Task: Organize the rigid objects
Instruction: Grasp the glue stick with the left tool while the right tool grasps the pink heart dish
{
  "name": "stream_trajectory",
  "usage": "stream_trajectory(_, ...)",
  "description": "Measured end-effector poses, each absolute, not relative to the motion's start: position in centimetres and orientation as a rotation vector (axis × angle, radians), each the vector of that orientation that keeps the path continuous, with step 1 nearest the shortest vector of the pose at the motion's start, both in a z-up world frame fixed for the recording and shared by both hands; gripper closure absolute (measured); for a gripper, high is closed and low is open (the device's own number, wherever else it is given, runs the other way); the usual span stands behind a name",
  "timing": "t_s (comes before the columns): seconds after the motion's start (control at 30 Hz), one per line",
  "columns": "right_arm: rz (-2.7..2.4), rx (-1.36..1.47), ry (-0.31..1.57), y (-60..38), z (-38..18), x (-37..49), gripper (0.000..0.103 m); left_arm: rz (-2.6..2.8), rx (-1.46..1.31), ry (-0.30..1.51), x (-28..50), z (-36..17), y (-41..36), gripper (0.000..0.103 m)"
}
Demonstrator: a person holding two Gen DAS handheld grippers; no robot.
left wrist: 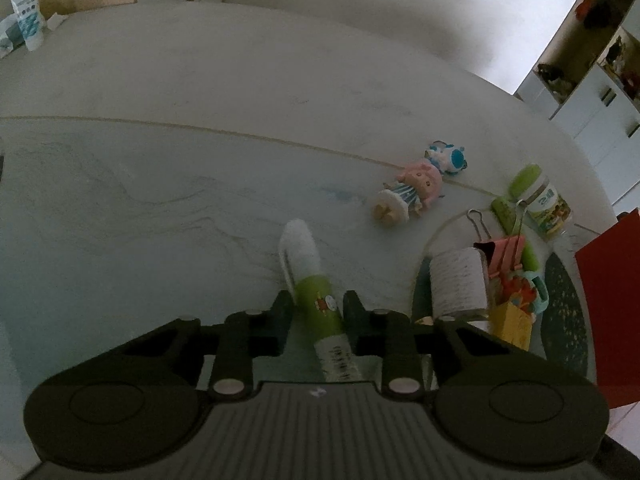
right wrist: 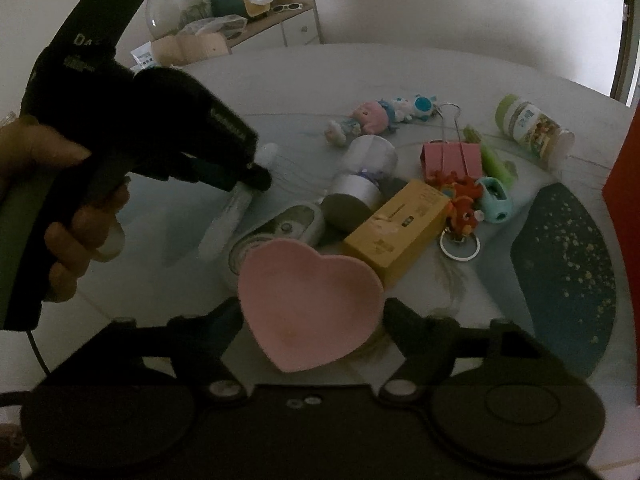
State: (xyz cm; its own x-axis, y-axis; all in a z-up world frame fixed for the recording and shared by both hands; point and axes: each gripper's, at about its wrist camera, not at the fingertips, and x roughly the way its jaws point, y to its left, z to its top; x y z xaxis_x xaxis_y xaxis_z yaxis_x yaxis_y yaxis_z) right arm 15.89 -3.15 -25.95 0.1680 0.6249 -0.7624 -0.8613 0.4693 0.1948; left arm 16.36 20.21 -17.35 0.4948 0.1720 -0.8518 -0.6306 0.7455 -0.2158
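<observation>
My left gripper (left wrist: 319,300) is shut on a green tube with a white cap (left wrist: 316,292), which lies on the pale marble table (left wrist: 160,184) pointing away from me. In the right wrist view the same left gripper (right wrist: 256,178) comes down from the left in a person's hand (right wrist: 76,224), over the tube (right wrist: 234,210). A pink heart-shaped dish (right wrist: 308,308) sits between the pads of my right gripper (right wrist: 312,308), its two lobes touching both fingers. The dish is tilted towards the camera, near the table's front edge.
Right of the tube lies a cluster: a white cylinder (left wrist: 458,280), a yellow box (right wrist: 396,228), a pink binder clip (right wrist: 450,158), a teal sharpener (right wrist: 496,200), a red keychain toy (right wrist: 460,204) and a green-lidded jar (right wrist: 532,128). Two dolls (left wrist: 412,190) lie beyond. A dark mat (right wrist: 568,264) lies at the right.
</observation>
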Motion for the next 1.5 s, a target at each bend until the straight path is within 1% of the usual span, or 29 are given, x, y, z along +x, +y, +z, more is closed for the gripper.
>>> stream_trajectory(0.03, 1.080, -0.314, 0.903, -3.0, -25.9, 15.9, 0.029, 0.520, -0.547, 0.939, 16.4, -17.4, 20.2, 0.082)
stream_trajectory(0.1, 1.074, -0.313, 0.894, -2.9, -25.8, 15.9, 0.029, 0.521, -0.527, 0.942, 16.2, -17.4, 20.1, 0.082)
stream_trajectory(0.53, 1.038, -0.316, 0.831, -4.5, -23.1, 13.8, 0.030, 0.484, -0.486, 0.925, 14.0, -16.4, 19.3, 0.083)
stream_trajectory(0.87, 0.963, -0.307, 0.769, -7.1, -19.6, 11.8, 0.030, 0.375, -0.434, 0.894, 11.3, -13.3, 17.3, 0.083)
stream_trajectory(1.2, 0.843, -0.286, 0.727, -11.1, -16.4, 11.1, 0.030, 0.244, -0.377, 0.821, 9.2, -9.7, 13.9, 0.083)
stream_trajectory(1.5, 0.732, -0.264, 0.661, -15.3, -14.0, 14.0, 0.030, 0.118, -0.307, 0.760, 10.6, -5.9, 10.3, 0.083)
